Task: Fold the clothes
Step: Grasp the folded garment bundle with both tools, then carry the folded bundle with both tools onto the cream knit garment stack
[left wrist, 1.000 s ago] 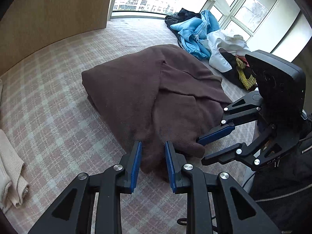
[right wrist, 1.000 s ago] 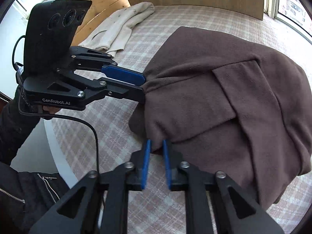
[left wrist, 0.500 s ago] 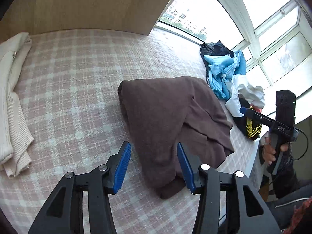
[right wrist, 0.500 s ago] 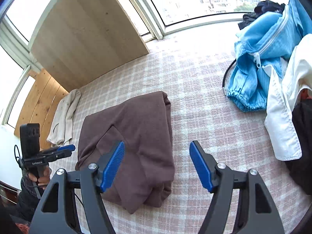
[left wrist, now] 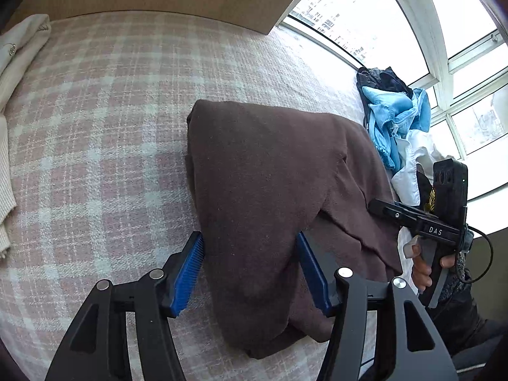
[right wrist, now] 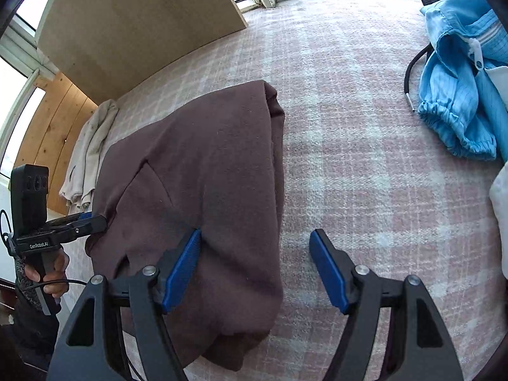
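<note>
A folded brown garment (left wrist: 270, 190) lies on a pink-and-white checked cover (left wrist: 104, 133) spread over the surface, roughly at its middle. The left claw (left wrist: 250, 270) hangs above the near end of the garment with its jaws parted; they have just been opening further, and the blue pads (left wrist: 187, 270) stand either side of the cloth without pressing on it, so the garment is released. The right claw (right wrist: 255, 270) hovers over the garment's right-hand edge, likewise spread wide and grasping nothing: one pad (right wrist: 181, 270) is over the brown cloth, the other over bare cover. In the left wrist view the right claw appears side-on beyond the garment's right side, a hand (left wrist: 422, 273) around its grip; in the right wrist view the left claw's tip (right wrist: 92, 222) sits just beside the garment's left edge, also held by a hand (right wrist: 54, 273). A cream knitted garment (right wrist: 89, 152) lies along the far left edge of the cover, well apart from the brown one. To the right, near the windows (left wrist: 397, 25), a heap of clothes holds a light blue jacket (right wrist: 460, 79), a white piece (left wrist: 409, 165) and dark items (left wrist: 381, 79). A wooden panel (right wrist: 136, 19) stands behind the cover.
</note>
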`<state>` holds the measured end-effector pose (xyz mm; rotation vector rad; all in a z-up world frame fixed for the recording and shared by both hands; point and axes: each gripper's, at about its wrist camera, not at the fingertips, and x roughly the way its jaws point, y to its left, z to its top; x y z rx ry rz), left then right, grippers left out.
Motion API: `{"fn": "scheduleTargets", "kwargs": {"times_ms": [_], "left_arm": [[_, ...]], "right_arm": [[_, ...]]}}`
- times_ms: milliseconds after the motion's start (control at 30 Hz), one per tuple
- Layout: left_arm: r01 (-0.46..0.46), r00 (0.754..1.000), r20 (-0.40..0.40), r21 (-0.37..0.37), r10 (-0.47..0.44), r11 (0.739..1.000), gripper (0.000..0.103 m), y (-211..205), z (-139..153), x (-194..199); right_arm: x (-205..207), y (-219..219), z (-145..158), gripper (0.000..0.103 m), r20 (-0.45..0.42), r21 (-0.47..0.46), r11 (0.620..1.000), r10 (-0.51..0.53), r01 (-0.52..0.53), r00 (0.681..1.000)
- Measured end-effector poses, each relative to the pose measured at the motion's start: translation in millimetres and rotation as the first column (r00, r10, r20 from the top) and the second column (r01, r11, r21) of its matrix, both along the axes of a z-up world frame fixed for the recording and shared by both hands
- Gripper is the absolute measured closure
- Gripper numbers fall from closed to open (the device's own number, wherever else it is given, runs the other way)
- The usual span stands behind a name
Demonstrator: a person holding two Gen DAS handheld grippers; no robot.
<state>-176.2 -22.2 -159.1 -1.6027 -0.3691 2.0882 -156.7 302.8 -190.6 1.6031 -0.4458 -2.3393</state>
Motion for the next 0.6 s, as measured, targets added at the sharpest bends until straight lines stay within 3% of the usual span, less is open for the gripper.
{"fn": "scheduleTargets", "kwargs": {"times_ms": [200,267,333,500,600], "left_arm": [[-0.017,0.999,0.03,0.0,0.017,1.0,0.045,1,-8,7],[0.005,1.0,0.021,-0.018,-0.004,1.0,0.044,9,-8,9],[0.017,1.0,0.008,-0.053,-0.017,0.998,0.044,17,-8,11],[0.005,1.0,-0.007,-0.043,-0.005,0.999,0.051,18,-10,12],[-0.007,1.0,-0.016,-0.03,0.007,1.0,0.058,18,-11,13]], "right_arm": [[0,-18,0,0.034,-0.013,0.098,0.992,0.086,-0.084,0.996],[-1,-20,-2,0.038,-0.013,0.072,0.992,0.105,-0.104,0.994],[-2,-22,-3,0.056,-0.014,0.047,0.991,0.124,-0.123,0.992],[-1,-15,-5,0.059,-0.009,-0.009,0.992,0.122,-0.122,0.992],[1,-18,-2,0.064,-0.017,0.005,0.992,0.127,-0.127,0.992]]}}
